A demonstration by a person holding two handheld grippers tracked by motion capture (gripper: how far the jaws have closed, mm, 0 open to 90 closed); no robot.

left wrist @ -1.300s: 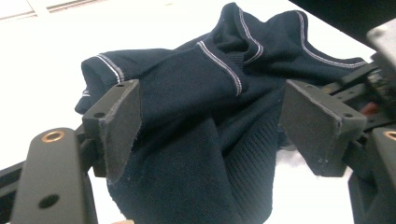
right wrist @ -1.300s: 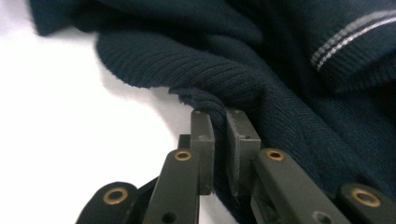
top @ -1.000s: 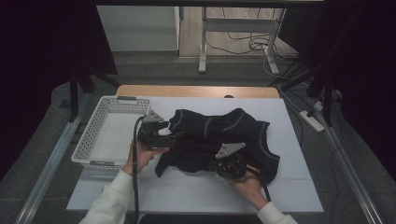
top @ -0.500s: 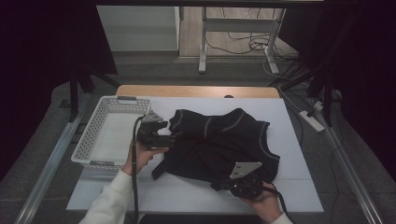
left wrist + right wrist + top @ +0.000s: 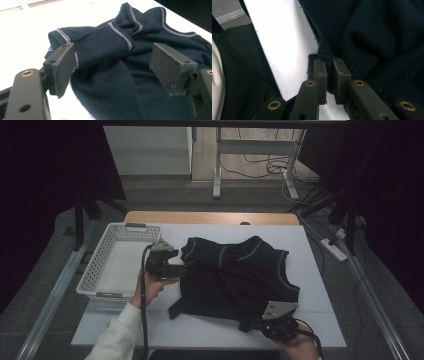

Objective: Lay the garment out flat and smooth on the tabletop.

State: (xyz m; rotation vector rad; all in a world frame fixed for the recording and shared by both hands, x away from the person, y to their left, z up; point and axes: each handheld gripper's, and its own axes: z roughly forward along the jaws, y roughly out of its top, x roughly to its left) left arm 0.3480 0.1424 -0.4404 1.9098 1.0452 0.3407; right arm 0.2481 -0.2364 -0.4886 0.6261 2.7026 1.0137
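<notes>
A dark navy knit vest with pale stitched trim lies crumpled on the white table top. My left gripper is at the vest's left edge, open, its jaws straddling the trimmed armhole fold without closing on it. At the vest's near right corner my right gripper is shut on the hem, a fold of knit pinched between its pads.
A white perforated basket stands on the table's left side, just beside the left hand. A wooden strip runs along the far edge. Cables and a power strip lie on the floor to the right.
My right gripper has drawn the vest's hem toward the near edge and to the right, spreading the garment out. The left gripper stays at the vest's left edge.
</notes>
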